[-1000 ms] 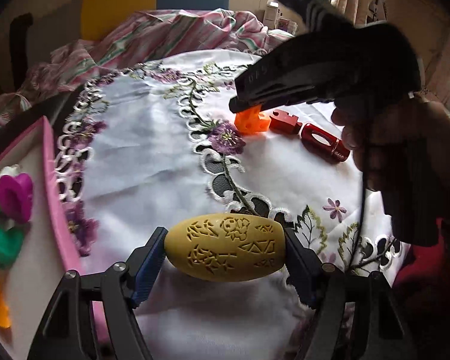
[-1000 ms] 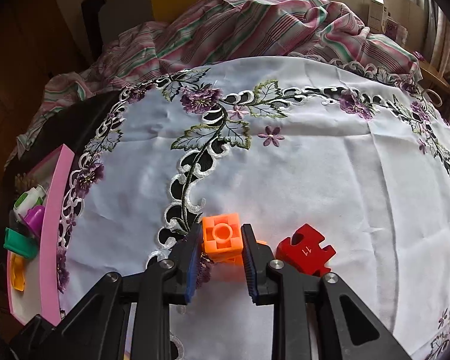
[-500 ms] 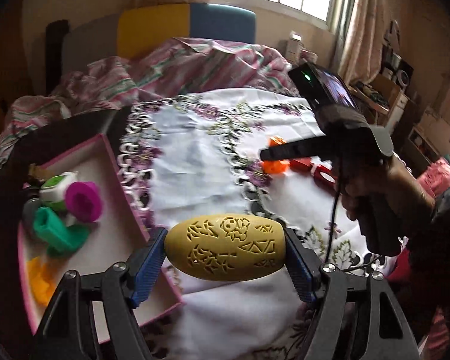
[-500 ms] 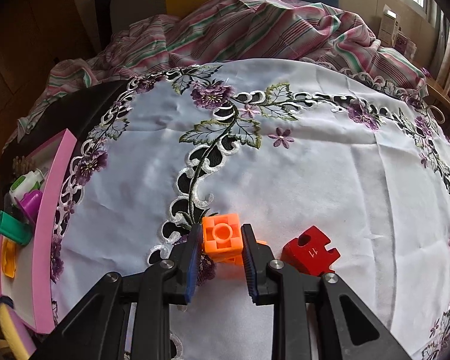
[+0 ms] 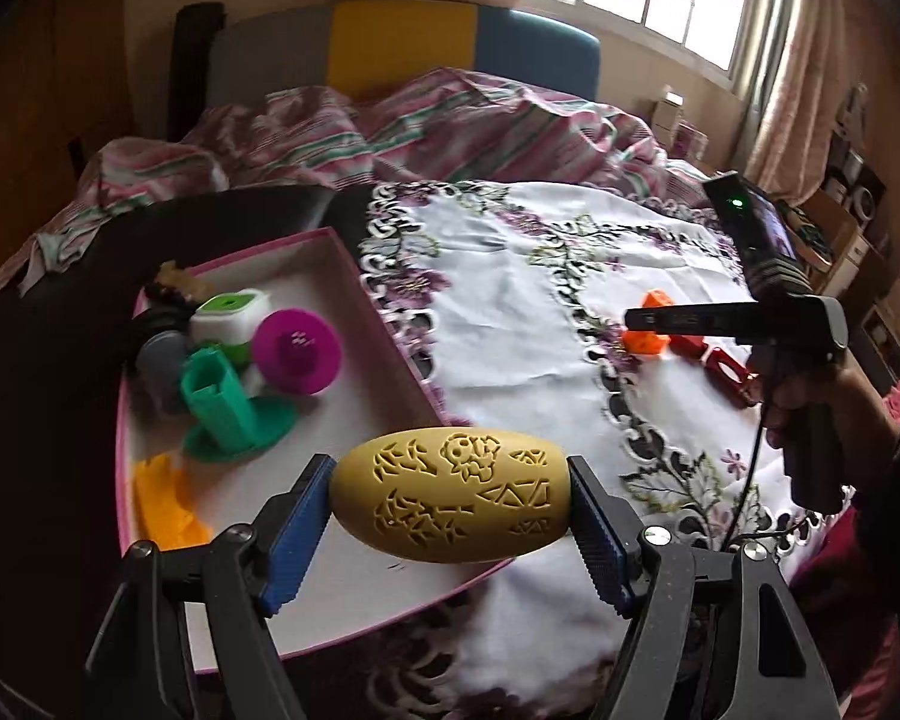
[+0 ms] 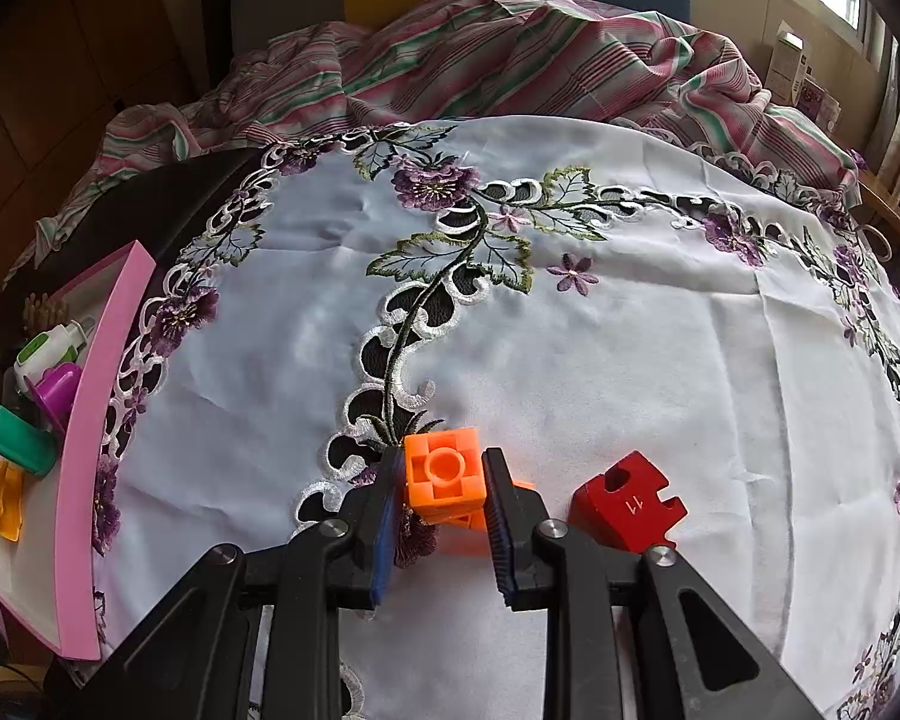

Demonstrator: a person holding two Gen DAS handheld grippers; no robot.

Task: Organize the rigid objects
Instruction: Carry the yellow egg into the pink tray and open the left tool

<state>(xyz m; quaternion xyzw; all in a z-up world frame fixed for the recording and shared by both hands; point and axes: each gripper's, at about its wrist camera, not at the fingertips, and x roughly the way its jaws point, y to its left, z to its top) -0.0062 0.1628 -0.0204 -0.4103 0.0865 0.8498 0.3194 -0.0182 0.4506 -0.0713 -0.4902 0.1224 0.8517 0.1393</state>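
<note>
Above the pink-rimmed white tray point(image 5: 384, 324), a carved yellow plastic egg point(image 5: 450, 495) is being held by the left gripper point(image 5: 450, 516).
An orange plastic cube point(image 6: 444, 474) is being clamped by the right gripper point(image 6: 444, 516); a red notched block point(image 6: 627, 507) is waiting.

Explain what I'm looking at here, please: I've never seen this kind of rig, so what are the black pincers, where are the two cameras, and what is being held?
No robot here: a person holds a two-finger gripper in each hand, each with a fisheye camera looking along its fingers. In the left view, the left gripper clamps a carved yellow egg over the near edge of a pink tray that holds a green stand, a magenta disc and other pieces. In the right view, the right gripper is shut on an orange block on the embroidered white tablecloth, beside a red piece marked 11. The left view also shows the right gripper from outside, in the person's hand.
</note>
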